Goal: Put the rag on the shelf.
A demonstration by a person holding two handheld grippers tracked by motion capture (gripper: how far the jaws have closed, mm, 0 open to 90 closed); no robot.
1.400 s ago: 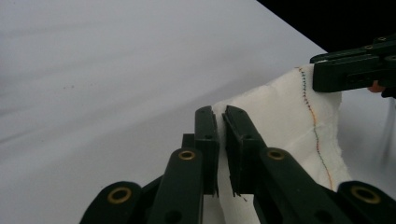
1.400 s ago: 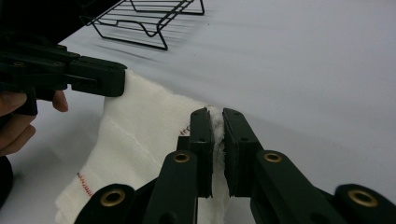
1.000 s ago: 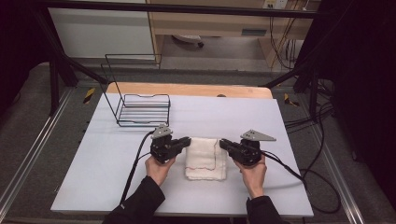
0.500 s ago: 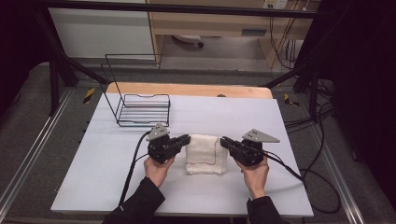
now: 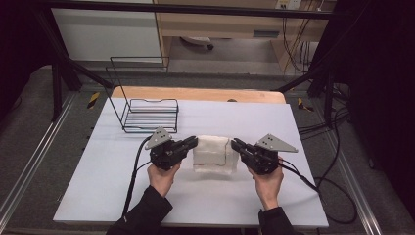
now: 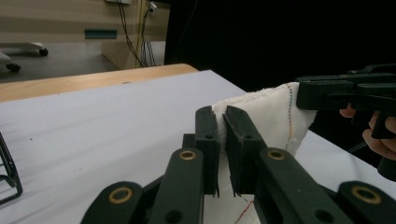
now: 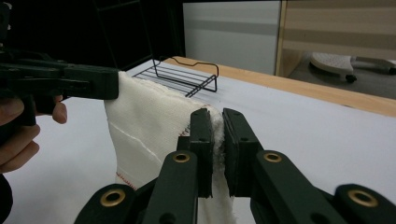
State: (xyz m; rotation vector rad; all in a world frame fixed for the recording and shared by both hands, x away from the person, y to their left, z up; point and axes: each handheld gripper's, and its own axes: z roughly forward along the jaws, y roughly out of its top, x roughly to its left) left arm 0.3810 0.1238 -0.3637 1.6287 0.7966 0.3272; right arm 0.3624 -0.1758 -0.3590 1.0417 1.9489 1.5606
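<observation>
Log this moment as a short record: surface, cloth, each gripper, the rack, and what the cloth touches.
surface: white table top with a wooden strip at its far edge
cloth: white towel, lifted between the two grippers, its upper edge raised and its lower part hanging to the table
left gripper: shut on the towel's left upper corner
right gripper: shut on the towel's right upper corner
rack: black wire rack, far left of the table, apart from the towel
</observation>
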